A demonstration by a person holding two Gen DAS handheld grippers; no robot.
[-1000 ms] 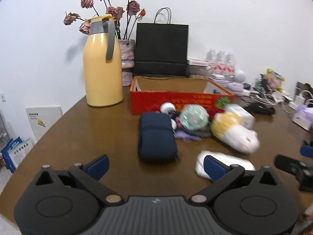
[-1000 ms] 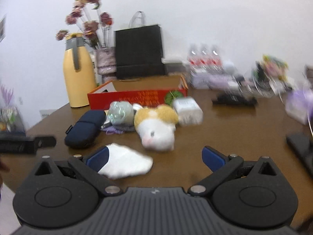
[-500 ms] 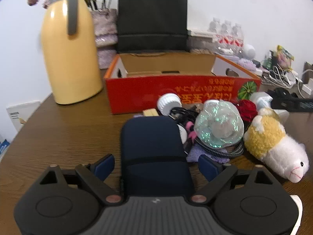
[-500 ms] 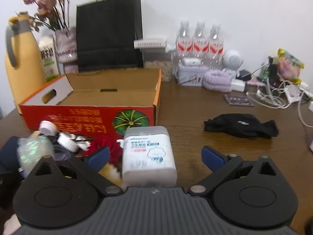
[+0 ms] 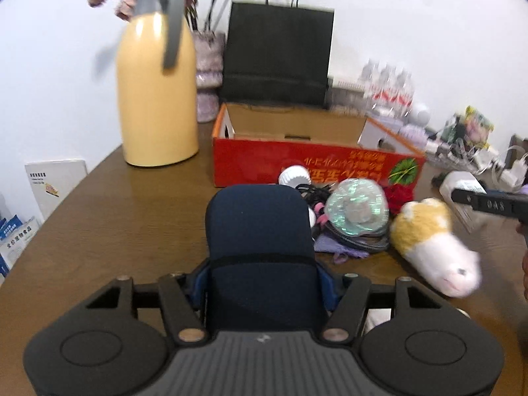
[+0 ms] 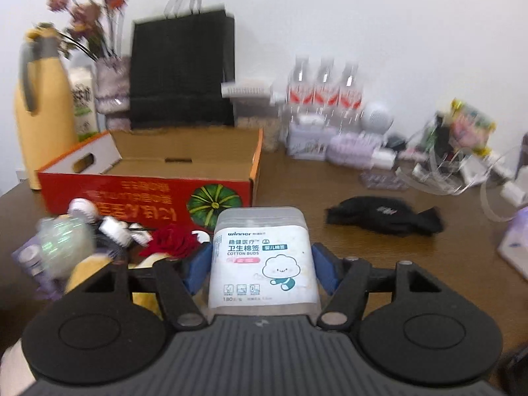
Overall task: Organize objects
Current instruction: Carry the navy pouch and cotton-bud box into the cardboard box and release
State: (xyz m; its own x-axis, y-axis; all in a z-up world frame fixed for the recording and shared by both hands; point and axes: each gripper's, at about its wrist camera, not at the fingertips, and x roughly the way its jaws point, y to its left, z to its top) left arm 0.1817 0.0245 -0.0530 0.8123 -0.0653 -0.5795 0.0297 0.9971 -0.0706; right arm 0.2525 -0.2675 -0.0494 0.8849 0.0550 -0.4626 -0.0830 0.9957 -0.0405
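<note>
Fingers of the left gripper (image 5: 262,283) stand partway open and are closing on a dark navy zip case (image 5: 259,250) — its near end lies between the blue pads, which sit right at its sides, though whether they press yet I cannot tell. Those of the right gripper (image 6: 262,264) are likewise closing, with a clear box of cotton buds (image 6: 262,257) between them; the left pad (image 6: 198,269) looks to meet the box wall, the right one stands just beside it.

Both things lie on the brown wooden worktop (image 5: 132,217). Just right of the navy case sits a heap: a shimmery round object (image 5: 358,208) on dark cords, a red fabric rose (image 6: 173,241), a white round cap (image 5: 293,175), and a yellow-and-white plush animal (image 5: 432,244) lying on its side. The right gripper shows at the right edge of the left wrist view.

Behind the heap stands an open red cardboard box (image 6: 148,198) with a pumpkin printed on its front. Right of the box lies a crumpled black cloth (image 6: 382,217). Farther back — a yellow thermos jug (image 5: 155,92), a vase of dried roses (image 5: 208,79), a black paper bag (image 5: 280,56) and water bottles (image 6: 325,89) against the white wall.
</note>
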